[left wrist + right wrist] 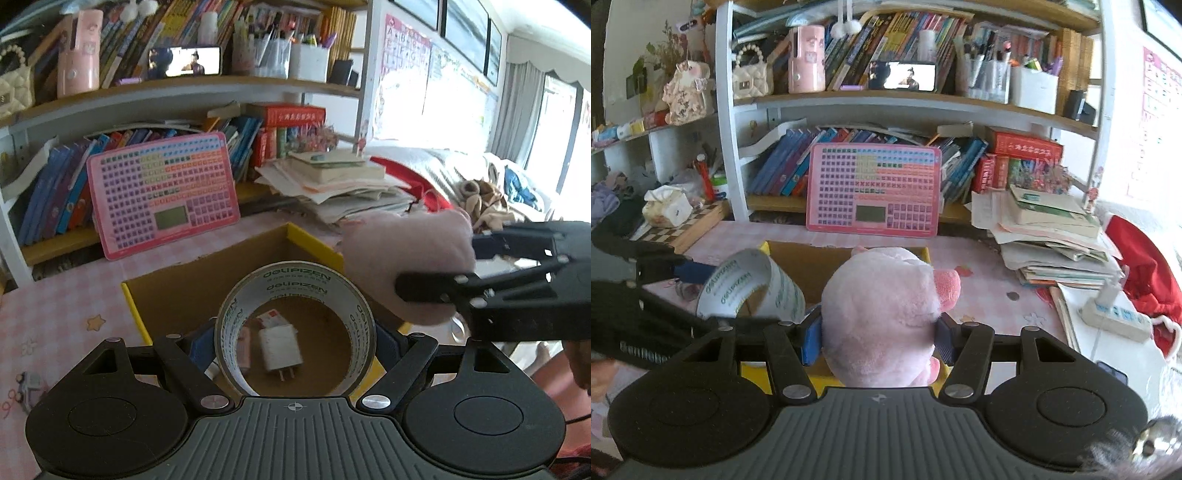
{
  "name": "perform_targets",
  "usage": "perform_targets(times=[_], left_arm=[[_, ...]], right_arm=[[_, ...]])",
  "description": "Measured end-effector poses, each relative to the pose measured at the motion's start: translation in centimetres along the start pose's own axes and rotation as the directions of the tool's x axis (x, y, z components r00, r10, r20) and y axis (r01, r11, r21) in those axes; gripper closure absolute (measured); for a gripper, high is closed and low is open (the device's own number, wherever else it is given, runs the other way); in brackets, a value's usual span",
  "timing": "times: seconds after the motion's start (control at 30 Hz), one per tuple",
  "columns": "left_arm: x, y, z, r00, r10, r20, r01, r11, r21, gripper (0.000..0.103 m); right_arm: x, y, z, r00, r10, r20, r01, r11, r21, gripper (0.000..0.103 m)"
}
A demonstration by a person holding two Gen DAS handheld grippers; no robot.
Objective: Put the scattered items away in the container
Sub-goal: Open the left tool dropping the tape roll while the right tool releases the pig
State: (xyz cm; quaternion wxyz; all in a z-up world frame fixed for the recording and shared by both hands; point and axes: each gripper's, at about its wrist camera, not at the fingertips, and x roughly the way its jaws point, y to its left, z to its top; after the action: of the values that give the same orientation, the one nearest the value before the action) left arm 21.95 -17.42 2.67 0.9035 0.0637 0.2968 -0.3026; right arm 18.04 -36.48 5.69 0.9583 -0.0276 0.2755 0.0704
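Both claws loaded up over the box

Left claw [295, 343] pinches a tape roll [295, 291] at the centre of the left wrist frame, its blue pads [201, 349] pressed on the roll's sides, right above the open cardboard box [207, 291]; through the ring there's a white charger [280, 349] lying on the box floor. Right claw [877, 338] squeezes a pink plush pig [882, 314] at the centre of its own frame, also over the box. The box sits on the pink checked worktop [55, 302], with a pink keyboard toy [873, 188] leaning on the bookshelf behind.
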Motion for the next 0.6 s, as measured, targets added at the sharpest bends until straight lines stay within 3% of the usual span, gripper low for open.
perform_targets(times=[0.33, 0.6], left_arm=[[4.8, 0.9, -0.5, 0.995, -0.033, -0.099, 0.04, 0.997, 0.071, 0.018], [6.7, 1.5, -1.5, 0.983, -0.073, -0.171, 0.08, 0.996, 0.035, 0.018]], right_arm=[[8.7, 0.4, 2.1, 0.993, 0.051, -0.103, -0.057, 0.997, -0.06, 0.047], [14.6, 1.3, 2.2, 0.971, 0.088, -0.224, -0.107, 0.991, -0.075, 0.047]])
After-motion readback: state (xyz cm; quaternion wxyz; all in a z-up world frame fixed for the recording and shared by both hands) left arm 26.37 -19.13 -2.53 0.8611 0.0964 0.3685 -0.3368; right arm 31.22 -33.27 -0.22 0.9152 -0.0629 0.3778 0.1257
